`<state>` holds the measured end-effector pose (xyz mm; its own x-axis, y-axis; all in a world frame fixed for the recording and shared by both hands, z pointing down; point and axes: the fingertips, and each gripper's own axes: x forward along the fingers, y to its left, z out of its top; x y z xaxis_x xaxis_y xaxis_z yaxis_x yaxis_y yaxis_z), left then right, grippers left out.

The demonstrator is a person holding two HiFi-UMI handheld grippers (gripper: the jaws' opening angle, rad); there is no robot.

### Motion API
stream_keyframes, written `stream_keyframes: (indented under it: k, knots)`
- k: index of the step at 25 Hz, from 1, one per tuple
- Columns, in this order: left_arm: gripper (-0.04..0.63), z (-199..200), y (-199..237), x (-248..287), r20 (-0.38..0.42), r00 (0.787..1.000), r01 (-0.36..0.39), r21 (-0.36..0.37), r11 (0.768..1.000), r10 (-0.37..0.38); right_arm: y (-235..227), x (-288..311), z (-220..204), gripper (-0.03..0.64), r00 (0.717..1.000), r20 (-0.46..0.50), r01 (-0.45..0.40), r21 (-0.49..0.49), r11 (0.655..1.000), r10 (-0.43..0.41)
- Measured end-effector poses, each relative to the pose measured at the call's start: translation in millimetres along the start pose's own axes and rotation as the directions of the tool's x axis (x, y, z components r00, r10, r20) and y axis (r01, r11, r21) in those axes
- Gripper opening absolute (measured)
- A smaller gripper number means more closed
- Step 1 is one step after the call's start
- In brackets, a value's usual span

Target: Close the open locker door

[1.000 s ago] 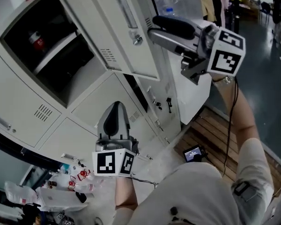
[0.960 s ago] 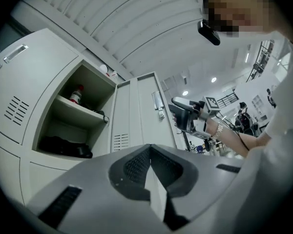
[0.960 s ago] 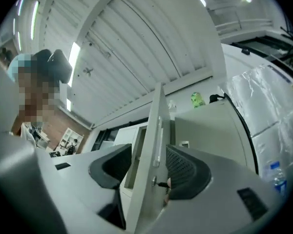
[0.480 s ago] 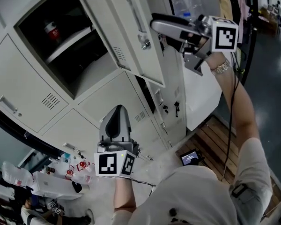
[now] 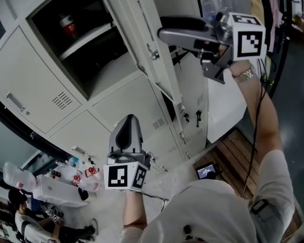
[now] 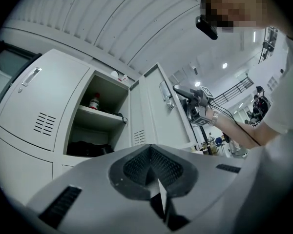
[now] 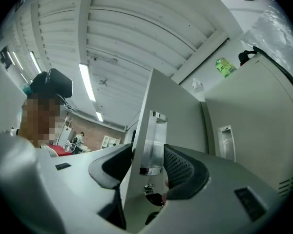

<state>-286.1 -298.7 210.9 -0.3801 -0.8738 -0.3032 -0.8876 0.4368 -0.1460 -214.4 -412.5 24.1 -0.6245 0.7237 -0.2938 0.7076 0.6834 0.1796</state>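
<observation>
2 grippers, 1 open locker door. Right gripper (image 5: 163, 28): raised at the door's free edge, its jaws set wide apart after just opening. The edge of the locker door (image 5: 142, 39) stands between them, 1 pad on the inner side and 1 on the outer face, and neither visibly presses on the panel. In the right gripper view the right gripper (image 7: 149, 162) straddles the locker door (image 7: 176, 111) edge-on. The metal pull handle (image 7: 154, 140) lies just inside the outer pad, and the round lock (image 7: 149, 188) sits directly below that handle, nearer the gripper's body. Locker door, position: swung out at an angle from the pale grey locker bank. Its open compartment (image 5: 91, 59) lies to the left of the right gripper in the head view. 1 shelf (image 5: 86, 37) crosses the compartment and carries 1 red-and-white container (image 5: 67, 24). Left gripper (image 5: 126, 119): held low, well below and to the left of the right gripper, well apart from the door and pointing toward the closed lower lockers. In the left gripper view the left gripper (image 6: 149, 155) has its pads shut together with nothing between them. Ahead of this gripper and above it are the locker door (image 6: 154, 111) and the container (image 6: 94, 102) on its shelf. Other items: 1 wristwatch (image 5: 243, 74) on the arm behind the right gripper, and 1 small screen device (image 5: 207, 170) on the wooden floor below it. 1 green bottle (image 7: 225, 66) stands on top of the lockers, above and to the right of the right gripper.
</observation>
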Motion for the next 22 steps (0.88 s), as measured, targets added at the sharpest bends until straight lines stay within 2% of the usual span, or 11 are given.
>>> stream_keyframes:
  k: [8,12,14,22]
  knots:
    - [0.008,7.7,8.7,-9.9,-0.003,0.999,-0.033,0.024,0.999,0.033,19.2,45.1,-10.0,0.199,0.997,-0.068,-0.027,0.034,0.999,0.030]
    - [0.008,9.7,20.5,-17.6,-0.007,0.998,-0.061,0.031,0.998,0.062,29.9,74.2,-17.8,0.161,0.993,-0.106,-0.040,0.041,0.998,0.044]
    - [0.008,9.3,26.8,-23.0,-0.010,0.997,-0.080,0.033,0.996,0.081,31.9,88.4,-24.4,0.137,0.992,-0.124,-0.017,0.038,0.999,0.022]
    - [0.008,8.4,61.8,-52.3,-0.028,0.988,-0.148,0.048,0.988,0.150,29.7,145.9,-47.5,0.137,0.980,-0.174,0.082,-0.083,0.993,-0.095]
